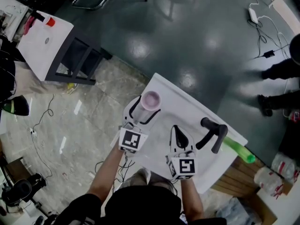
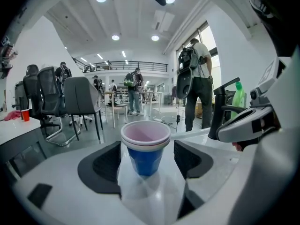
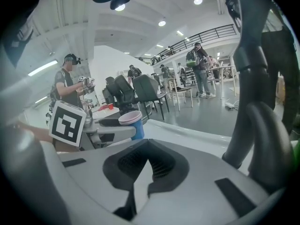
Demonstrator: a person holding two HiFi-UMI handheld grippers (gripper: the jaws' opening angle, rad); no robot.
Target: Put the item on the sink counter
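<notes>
A blue paper cup with a white rim and pink inside stands upright on the white sink counter. My left gripper is open around it. In the left gripper view the cup sits between the dark pads with a gap on both sides. My right gripper hovers over the counter's middle, shut on nothing, its jaws meeting in the right gripper view. That view also shows the cup to the left.
A black faucet rises at the counter's right, with a green bottle just beyond it. A white table with a red cup stands far left. Someone's legs and floor cables are at the right.
</notes>
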